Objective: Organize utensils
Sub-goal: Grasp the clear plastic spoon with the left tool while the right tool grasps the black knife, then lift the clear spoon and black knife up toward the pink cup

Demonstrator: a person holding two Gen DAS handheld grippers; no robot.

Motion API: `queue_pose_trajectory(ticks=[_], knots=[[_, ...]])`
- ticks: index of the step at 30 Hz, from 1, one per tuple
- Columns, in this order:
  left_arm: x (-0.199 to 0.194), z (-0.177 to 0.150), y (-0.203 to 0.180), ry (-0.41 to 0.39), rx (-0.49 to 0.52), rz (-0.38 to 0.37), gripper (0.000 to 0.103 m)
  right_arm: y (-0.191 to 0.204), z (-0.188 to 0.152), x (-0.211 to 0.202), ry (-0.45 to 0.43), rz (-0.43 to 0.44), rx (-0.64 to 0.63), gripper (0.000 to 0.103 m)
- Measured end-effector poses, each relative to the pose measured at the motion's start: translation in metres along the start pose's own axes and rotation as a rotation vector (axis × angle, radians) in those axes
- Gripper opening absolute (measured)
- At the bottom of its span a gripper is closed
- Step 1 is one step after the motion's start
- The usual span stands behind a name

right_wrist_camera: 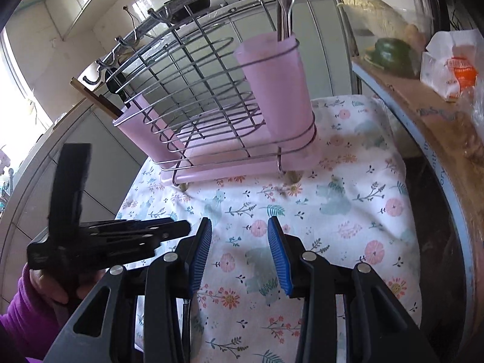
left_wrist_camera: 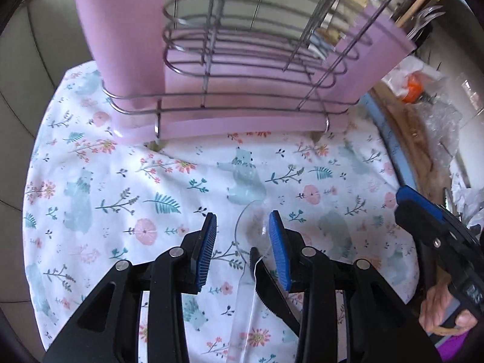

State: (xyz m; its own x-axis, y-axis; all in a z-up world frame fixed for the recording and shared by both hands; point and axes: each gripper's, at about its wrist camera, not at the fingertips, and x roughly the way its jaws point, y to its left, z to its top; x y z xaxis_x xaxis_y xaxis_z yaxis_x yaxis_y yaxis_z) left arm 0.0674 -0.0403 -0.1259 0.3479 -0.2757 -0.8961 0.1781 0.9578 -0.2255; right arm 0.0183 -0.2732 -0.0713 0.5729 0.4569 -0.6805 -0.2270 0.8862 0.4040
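A wire utensil rack (left_wrist_camera: pixel 242 60) with pink cups stands at the back of the floral cloth (left_wrist_camera: pixel 121 181). My left gripper (left_wrist_camera: pixel 242 227) is open just above the cloth. Between its fingers lie a clear plastic spoon (left_wrist_camera: pixel 246 224) and a black serrated plastic knife (left_wrist_camera: pixel 266 284); neither is gripped. In the right wrist view the rack (right_wrist_camera: pixel 211 106) holds metal utensils (right_wrist_camera: pixel 284 3) in its right pink cup (right_wrist_camera: pixel 275 81) and a wooden-handled one (right_wrist_camera: pixel 96 98) in the left cup. My right gripper (right_wrist_camera: pixel 239 233) is open and empty over the cloth (right_wrist_camera: pixel 332 211).
A wooden board (right_wrist_camera: pixel 423 115) with a green pepper (right_wrist_camera: pixel 390 51), a bagged orange item (right_wrist_camera: pixel 453 69) and other food lies on the right. The right gripper shows at the right edge of the left wrist view (left_wrist_camera: pixel 438 242). Tiled wall and pans stand behind.
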Motion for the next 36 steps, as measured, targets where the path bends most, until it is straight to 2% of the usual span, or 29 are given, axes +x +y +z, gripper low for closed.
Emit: queue_pose_trajectory(ticks=[7,10,12,14,17,21,28,31,36], knots=[[0.027,0.001,-0.021,0.057,0.054,0.054,0.036,-0.007,-0.003,0.003,0.018,0.016,0.027,0.038],[0.031,-0.001,-0.028,0.038,0.074,0.079,0.036,-0.007,-0.004,0.004,0.025,0.019,0.028,0.038],[0.033,-0.002,-0.028,0.031,0.069,0.074,0.036,-0.008,-0.004,0.005,0.032,0.028,0.033,0.038],[0.032,-0.004,-0.027,0.016,0.067,0.070,0.031,-0.007,-0.005,0.007,0.042,0.039,0.039,0.038],[0.025,-0.008,-0.019,-0.005,0.056,0.060,0.031,-0.005,-0.006,0.010,0.060,0.056,0.043,0.038],[0.002,-0.011,0.006,-0.053,-0.001,0.033,0.031,0.001,-0.009,0.017,0.101,0.094,0.049,0.038],[-0.051,-0.022,0.041,-0.164,-0.077,-0.019,0.031,0.028,-0.014,0.047,0.265,0.158,0.030,0.035],[-0.071,-0.023,0.051,-0.205,-0.106,-0.041,0.031,0.045,-0.016,0.062,0.334,0.147,-0.005,0.034],[-0.090,-0.025,0.056,-0.270,-0.128,-0.047,0.031,0.071,-0.019,0.091,0.415,0.060,-0.099,0.032]])
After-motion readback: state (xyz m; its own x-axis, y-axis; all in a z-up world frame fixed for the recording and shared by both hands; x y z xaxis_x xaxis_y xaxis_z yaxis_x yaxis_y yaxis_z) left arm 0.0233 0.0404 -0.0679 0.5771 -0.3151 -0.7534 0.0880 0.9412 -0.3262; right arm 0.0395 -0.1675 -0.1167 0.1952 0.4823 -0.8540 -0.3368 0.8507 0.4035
